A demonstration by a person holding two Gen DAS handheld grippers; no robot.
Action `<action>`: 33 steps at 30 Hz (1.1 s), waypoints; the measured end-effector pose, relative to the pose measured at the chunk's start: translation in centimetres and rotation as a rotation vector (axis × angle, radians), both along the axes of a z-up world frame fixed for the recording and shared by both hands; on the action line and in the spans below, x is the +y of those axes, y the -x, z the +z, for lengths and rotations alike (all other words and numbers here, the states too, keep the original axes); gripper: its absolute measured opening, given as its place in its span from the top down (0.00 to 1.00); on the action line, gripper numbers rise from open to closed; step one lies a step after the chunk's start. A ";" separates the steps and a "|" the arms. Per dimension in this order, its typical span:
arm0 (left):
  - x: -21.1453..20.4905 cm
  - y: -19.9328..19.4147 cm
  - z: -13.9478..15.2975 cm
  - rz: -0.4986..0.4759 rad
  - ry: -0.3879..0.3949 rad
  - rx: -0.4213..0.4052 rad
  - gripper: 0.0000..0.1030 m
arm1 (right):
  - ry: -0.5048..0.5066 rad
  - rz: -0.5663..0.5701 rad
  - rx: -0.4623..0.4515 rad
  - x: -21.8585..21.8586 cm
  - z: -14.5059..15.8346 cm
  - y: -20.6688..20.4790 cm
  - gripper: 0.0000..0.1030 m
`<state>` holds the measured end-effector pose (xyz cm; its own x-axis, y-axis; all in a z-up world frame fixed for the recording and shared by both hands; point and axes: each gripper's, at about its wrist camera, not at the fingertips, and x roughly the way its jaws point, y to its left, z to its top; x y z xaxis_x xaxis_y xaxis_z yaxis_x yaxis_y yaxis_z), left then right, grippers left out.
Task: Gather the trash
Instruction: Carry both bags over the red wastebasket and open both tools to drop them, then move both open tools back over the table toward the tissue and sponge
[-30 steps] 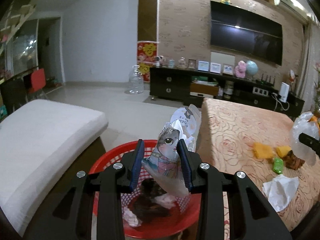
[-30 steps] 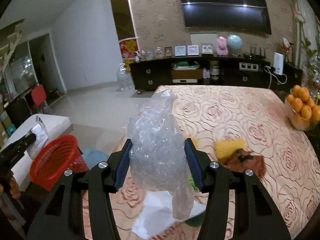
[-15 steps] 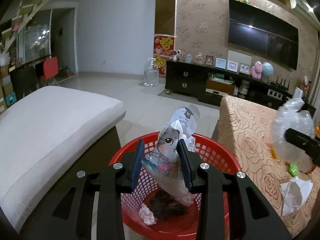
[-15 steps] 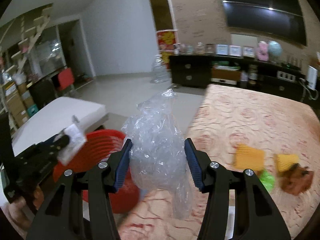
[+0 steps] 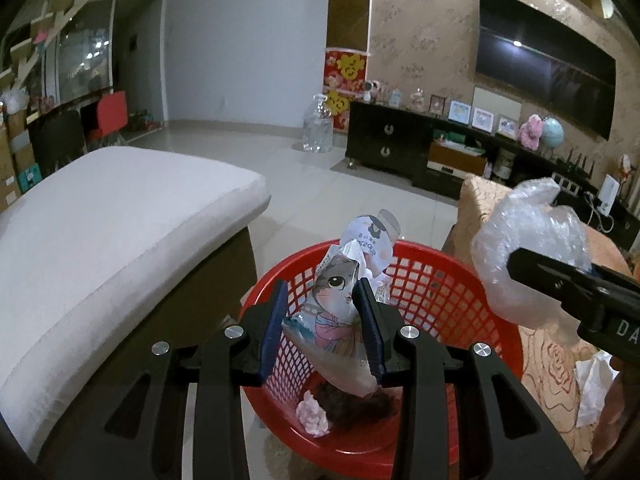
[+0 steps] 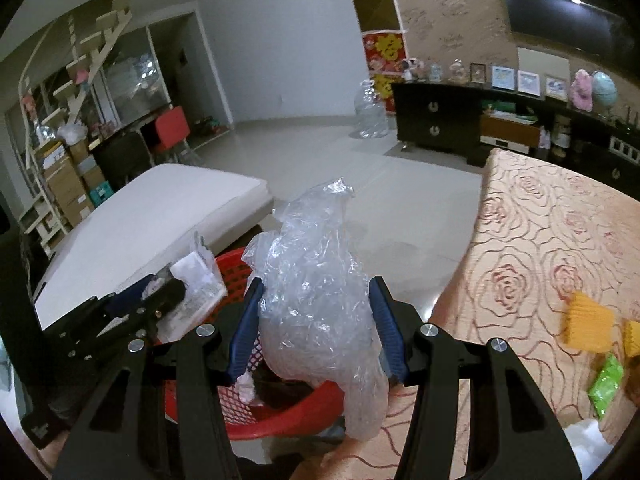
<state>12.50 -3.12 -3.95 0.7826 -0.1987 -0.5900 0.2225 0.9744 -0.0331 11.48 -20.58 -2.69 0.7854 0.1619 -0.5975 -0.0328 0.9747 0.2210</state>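
tongs (image 5: pixel 322 330) w/ wrapper (image 5: pixel 340 312), angled down over basket (image 5: pixel 460 280).

Both wrist cameras look down along their jaws, close over the shared red basket (image 5: pixel 432 280) and white cushion (image 6: pixel 152 216).

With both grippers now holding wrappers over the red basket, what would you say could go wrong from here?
The crumpled clear plastic bag in the right gripper hangs near the red basket rim; released now, it might drift onto the floor. The two grippers are close, so they could bump. The cat-print wrapper in the left gripper may cling to a pad.
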 end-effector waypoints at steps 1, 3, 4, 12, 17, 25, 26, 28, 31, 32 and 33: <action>0.0 -0.1 -0.1 0.002 -0.002 0.007 0.68 | 0.000 0.005 0.003 0.2 0.0 -0.2 0.50; 0.2 -0.2 -0.3 0.003 0.002 0.019 0.67 | -0.001 0.014 0.010 0.6 -0.2 -0.6 0.49; 0.2 -0.1 -0.4 0.002 0.002 0.022 0.67 | -0.002 0.018 0.014 0.8 -0.3 -0.7 0.49; 0.2 -0.2 -0.4 -0.003 0.002 0.034 0.65 | -0.018 0.032 0.032 1.4 -0.5 -1.1 0.38; 0.1 -0.1 -0.2 -0.011 0.001 0.028 0.42 | -0.037 0.017 0.021 1.0 -0.1 -0.8 0.30; 1.0 -0.1 0.1 0.035 0.038 0.019 0.36 | -0.047 0.013 0.003 0.4 0.5 -0.3 0.30; 1.1 -0.1 0.2 0.040 0.044 0.012 0.35 | -0.044 0.008 -0.002 0.3 0.6 -0.1 0.30; 1.3 0.1 0.4 0.049 0.052 -0.002 0.29 | -0.033 -0.003 -0.010 0.1 0.7 0.2 0.30; 1.5 0.2 0.6 0.051 0.059 -0.017 0.27 | -0.018 -0.023 -0.016 -0.3 0.6 0.9 0.30; 1.4 0.2 0.6 0.051 0.063 -0.022 0.26 | -0.012 -0.030 -0.017 -0.4 0.6 1.1 0.30; 1.4 0.4 0.7 0.051 0.066 -0.028 0.25 | -0.005 -0.038 -0.017 -0.7 0.5 1.4 0.30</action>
<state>12.12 -1.77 -3.28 0.8087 -0.1956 -0.5547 0.1741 0.9804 -0.0919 10.08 -21.24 -2.24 0.8010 0.1345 -0.5833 0.0009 0.9742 0.2259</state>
